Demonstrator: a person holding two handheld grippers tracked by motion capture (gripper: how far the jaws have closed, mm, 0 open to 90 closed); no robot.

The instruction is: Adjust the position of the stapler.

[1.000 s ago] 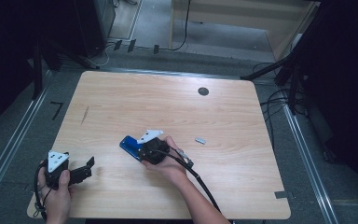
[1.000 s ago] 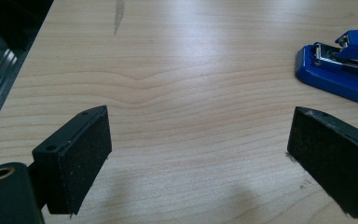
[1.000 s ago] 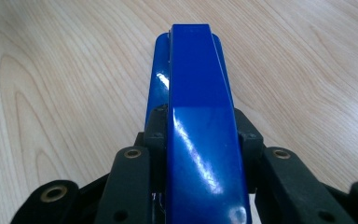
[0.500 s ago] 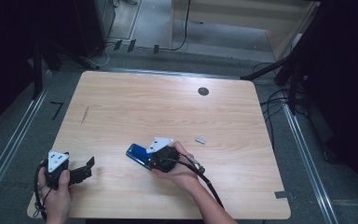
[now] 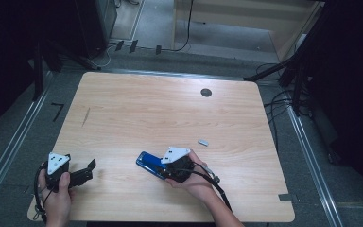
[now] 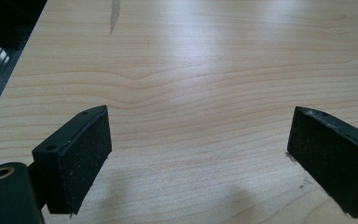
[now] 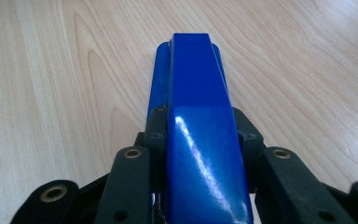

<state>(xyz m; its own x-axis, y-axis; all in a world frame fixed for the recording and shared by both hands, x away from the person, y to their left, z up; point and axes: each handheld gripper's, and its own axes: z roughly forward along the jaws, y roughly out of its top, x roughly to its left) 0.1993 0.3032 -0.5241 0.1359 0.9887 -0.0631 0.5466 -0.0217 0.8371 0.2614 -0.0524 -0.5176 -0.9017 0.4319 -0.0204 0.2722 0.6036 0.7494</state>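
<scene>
One blue stapler (image 5: 149, 163) clamped in my right gripper (image 5: 163, 171), left gripper (image 5: 87, 171) wide and empty left of it, one small grey piece (image 5: 203, 141) beyond the stapler on the table (image 5: 170, 113).

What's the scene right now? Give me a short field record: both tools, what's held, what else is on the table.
right tool: shut on the blue stapler, jaws clamped on its two sides
blue stapler: points away from the tool over the wood, near the table's front edge
left tool: open, nothing between the pads, near the front left corner
small grey piece: lies alone, beyond the right hand
round dark spot: toward the far edge
table: light wood
</scene>
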